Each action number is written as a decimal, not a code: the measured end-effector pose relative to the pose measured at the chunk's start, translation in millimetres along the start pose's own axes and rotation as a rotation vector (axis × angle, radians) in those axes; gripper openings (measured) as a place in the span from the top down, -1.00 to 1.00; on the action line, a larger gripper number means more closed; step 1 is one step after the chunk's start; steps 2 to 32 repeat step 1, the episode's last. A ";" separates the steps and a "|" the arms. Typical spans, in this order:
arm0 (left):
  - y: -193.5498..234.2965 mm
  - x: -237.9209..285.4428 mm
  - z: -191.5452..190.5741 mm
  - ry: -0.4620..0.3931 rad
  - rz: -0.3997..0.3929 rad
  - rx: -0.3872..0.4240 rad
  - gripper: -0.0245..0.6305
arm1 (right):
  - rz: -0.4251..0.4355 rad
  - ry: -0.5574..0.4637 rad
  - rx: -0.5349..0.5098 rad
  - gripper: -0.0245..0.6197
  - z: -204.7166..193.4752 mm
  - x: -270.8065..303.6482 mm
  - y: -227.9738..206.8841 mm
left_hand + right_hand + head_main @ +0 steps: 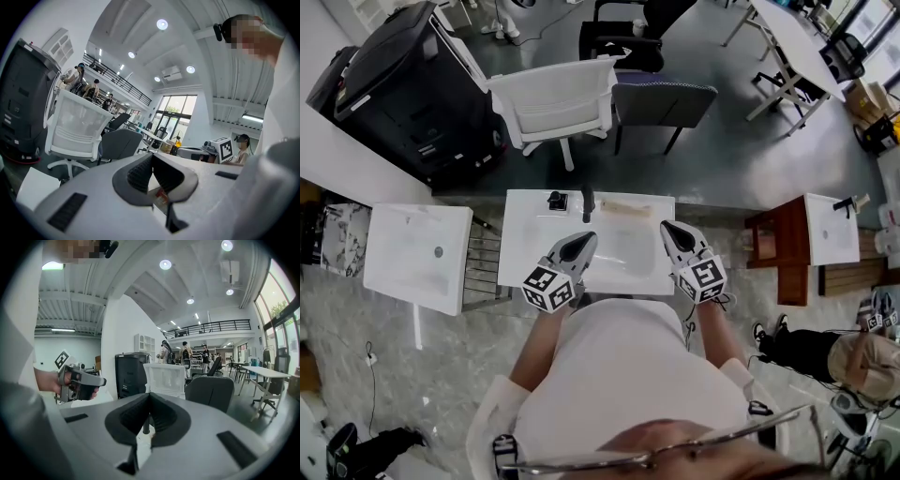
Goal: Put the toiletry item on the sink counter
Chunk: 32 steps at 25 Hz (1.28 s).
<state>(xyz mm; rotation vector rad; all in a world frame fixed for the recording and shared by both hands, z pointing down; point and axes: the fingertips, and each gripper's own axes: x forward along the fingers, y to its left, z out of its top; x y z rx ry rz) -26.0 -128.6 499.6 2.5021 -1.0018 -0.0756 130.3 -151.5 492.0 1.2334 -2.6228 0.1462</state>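
A white sink counter (525, 272) with a shallow basin stands right in front of me. At its back edge are a black faucet (587, 202), a small black item (556, 200) left of it, and a flat beige item (625, 208) right of it. My left gripper (586, 240) hovers over the basin's left part, jaws shut and empty. My right gripper (667, 228) hovers over the basin's right edge, also shut with nothing held. In the left gripper view the left gripper (152, 157) shows its pads meeting. In the right gripper view the right gripper (149, 397) is shut, with the faucet (146, 425) behind the gap.
A second white sink unit (417, 253) and a wire rack (484, 264) stand to the left. A wooden stand (787, 246) with another basin (830, 228) is to the right. Beyond the counter are a white chair (553, 103), a grey chair (661, 98) and a black cabinet (403, 84).
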 end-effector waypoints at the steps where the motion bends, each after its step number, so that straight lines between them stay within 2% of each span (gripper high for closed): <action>1: 0.2 -0.4 -0.4 0.001 -0.002 0.002 0.92 | 0.000 0.000 0.000 0.91 -0.1 0.9 0.7; 32: 0.2 -0.4 -0.4 0.001 -0.002 0.002 0.92 | 0.000 0.000 0.000 0.91 -0.1 0.9 0.7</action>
